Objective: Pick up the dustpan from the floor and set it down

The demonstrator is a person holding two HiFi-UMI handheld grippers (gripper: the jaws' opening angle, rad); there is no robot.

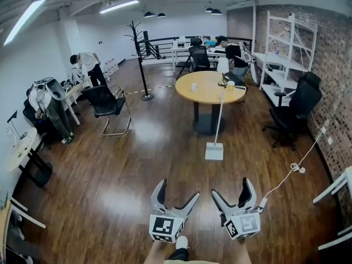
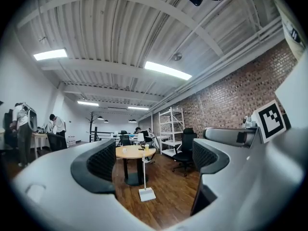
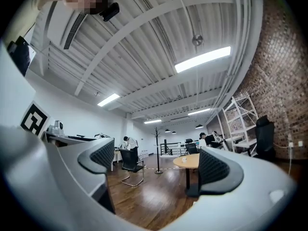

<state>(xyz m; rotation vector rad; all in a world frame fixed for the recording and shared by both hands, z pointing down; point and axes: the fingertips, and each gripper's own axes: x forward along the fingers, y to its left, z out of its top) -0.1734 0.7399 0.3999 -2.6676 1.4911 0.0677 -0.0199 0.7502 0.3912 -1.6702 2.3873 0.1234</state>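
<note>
A white dustpan [image 1: 214, 150] stands on the wooden floor with its long handle upright, in front of the round wooden table [image 1: 206, 89]. It also shows between the jaws in the left gripper view, dustpan [image 2: 146, 194] far off. My left gripper [image 1: 175, 194] and right gripper [image 1: 233, 193] are side by side low in the head view, well short of the dustpan, both open and empty. The right gripper view [image 3: 156, 163] shows only floor and furniture between its jaws.
A black visitor chair [image 1: 108, 104] and coat stand [image 1: 142, 59] are at the left. A black office chair [image 1: 294, 106] and white shelves [image 1: 283, 54] line the brick wall at right. A white cable [image 1: 300, 161] trails across the floor. People stand at desks to the left.
</note>
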